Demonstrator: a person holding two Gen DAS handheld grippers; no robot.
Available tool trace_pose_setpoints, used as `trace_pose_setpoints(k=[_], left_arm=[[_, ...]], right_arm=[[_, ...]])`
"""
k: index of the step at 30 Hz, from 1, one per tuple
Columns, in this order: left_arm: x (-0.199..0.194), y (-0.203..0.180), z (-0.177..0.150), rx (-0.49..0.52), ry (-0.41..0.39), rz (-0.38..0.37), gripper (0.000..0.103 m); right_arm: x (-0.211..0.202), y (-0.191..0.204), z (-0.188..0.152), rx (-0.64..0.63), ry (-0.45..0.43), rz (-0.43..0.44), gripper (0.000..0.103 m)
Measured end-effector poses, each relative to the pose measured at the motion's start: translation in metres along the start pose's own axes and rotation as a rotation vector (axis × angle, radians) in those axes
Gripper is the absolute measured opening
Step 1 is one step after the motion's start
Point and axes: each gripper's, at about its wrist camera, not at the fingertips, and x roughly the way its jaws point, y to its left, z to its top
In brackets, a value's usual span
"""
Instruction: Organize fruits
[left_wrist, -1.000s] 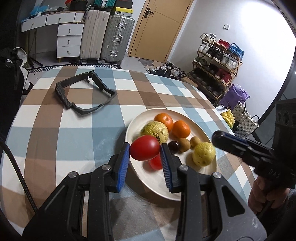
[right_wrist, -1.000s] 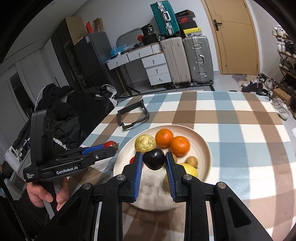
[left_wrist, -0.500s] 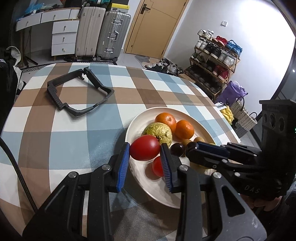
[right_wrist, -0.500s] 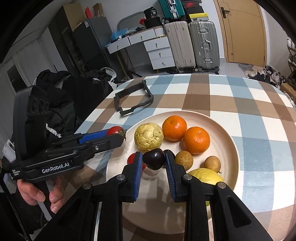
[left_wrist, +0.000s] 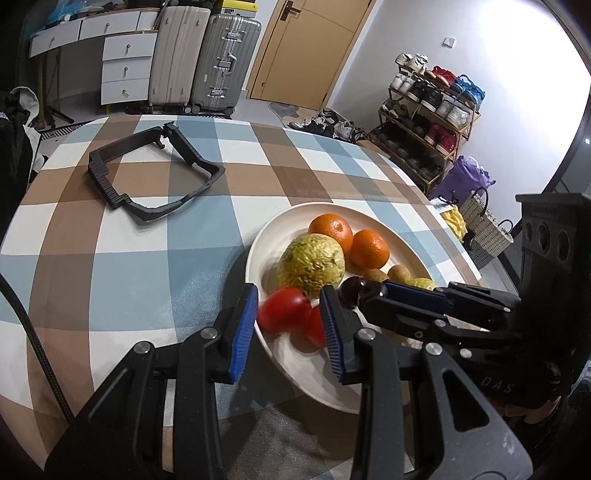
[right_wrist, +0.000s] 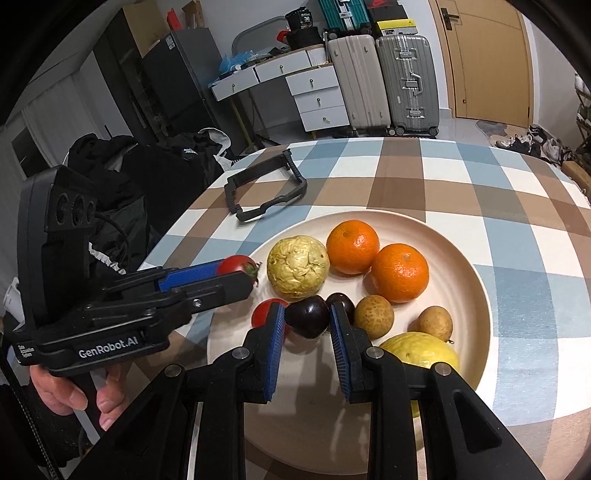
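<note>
both grippers holding fruit over the plate

left wrist view: left gripper (left_wrist: 288, 317) clamps a red tomato (left_wrist: 282, 314) above the plate (left_wrist: 258, 240) rim.
right wrist view: right gripper (right_wrist: 307, 320) clamps a dark plum (right_wrist: 307, 320) over the plate's centre.

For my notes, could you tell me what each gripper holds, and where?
Left gripper: red tomato, clamped across its sides. Right gripper: dark plum, likewise across its sides.
</note>
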Motion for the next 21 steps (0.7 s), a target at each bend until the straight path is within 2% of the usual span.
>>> trace_pose_setpoints(k=[4,6,8,11,14,16,18,19,21], left_arm=[[-0.001,0.001,0.000,-0.016,0.011,0.001,0.031],[-0.005,-0.001,0.000,-0.007,0.004,0.006,0.031],[-0.011,-0.005,0.000,0.005,-0.009,0.016,0.031],[-0.025,-0.012,0.000,0.016,-0.035,0.036,0.040],[-0.042,-0.021,-0.002,0.022,-0.062,0.067,0.054],[-0.056,-0.027,-0.004,0.027,-0.090,0.096,0.068],[-0.073,-0.035,-0.007,0.031,-0.136,0.119,0.080],[-0.082,-0.039,-0.008,0.035,-0.157,0.128,0.084],[-0.100,-0.049,-0.012,0.047,-0.210,0.154,0.085]], right_arm=[[0.001,0.001,0.000,-0.005,-0.006,-0.008,0.030],[-0.001,0.002,-0.001,-0.006,-0.017,-0.002,0.042],[-0.004,0.002,-0.001,-0.001,-0.036,-0.007,0.048],[-0.015,0.000,-0.003,0.020,-0.062,-0.007,0.048],[-0.036,0.000,-0.005,0.031,-0.117,-0.020,0.052],[-0.053,0.001,-0.008,0.032,-0.164,-0.035,0.057],[-0.076,0.002,-0.011,0.034,-0.233,-0.050,0.071],[-0.089,0.003,-0.014,0.039,-0.274,-0.060,0.075],[-0.111,0.005,-0.017,0.045,-0.342,-0.075,0.090]])
